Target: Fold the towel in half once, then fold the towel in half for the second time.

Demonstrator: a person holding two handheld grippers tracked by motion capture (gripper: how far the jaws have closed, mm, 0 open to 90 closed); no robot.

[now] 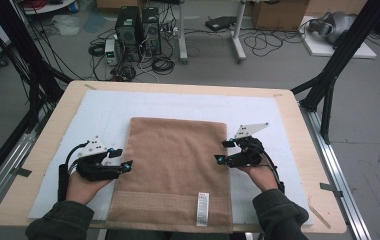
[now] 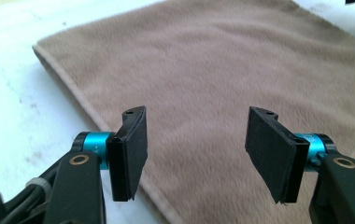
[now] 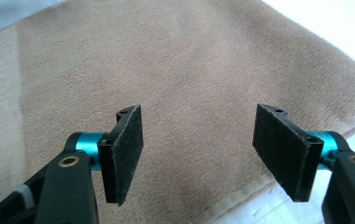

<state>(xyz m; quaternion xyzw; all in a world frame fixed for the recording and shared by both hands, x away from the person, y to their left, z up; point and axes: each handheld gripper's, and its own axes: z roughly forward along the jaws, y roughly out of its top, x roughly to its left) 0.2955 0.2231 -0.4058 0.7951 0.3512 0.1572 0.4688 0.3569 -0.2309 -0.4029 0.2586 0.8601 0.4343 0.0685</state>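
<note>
A tan towel (image 1: pixel 175 165) lies flat on the white mat, a white label (image 1: pixel 203 208) near its front edge. My left gripper (image 1: pixel 123 159) hovers at the towel's left edge, jaws open and empty. My right gripper (image 1: pixel 224 151) hovers at the towel's right edge, also open and empty. In the left gripper view the towel (image 2: pixel 241 70) spreads beyond my open left gripper (image 2: pixel 196 154), its left hem running under the left pad. In the right gripper view the towel (image 3: pixel 180 65) lies under my open right gripper (image 3: pixel 199 156), its hem at the lower right.
The white mat (image 1: pixel 98 112) covers a wooden table (image 1: pixel 303 150). Black frame posts (image 1: pixel 338 55) stand at both sides. Computers (image 1: pixel 138 32) and cables sit on the floor behind the table.
</note>
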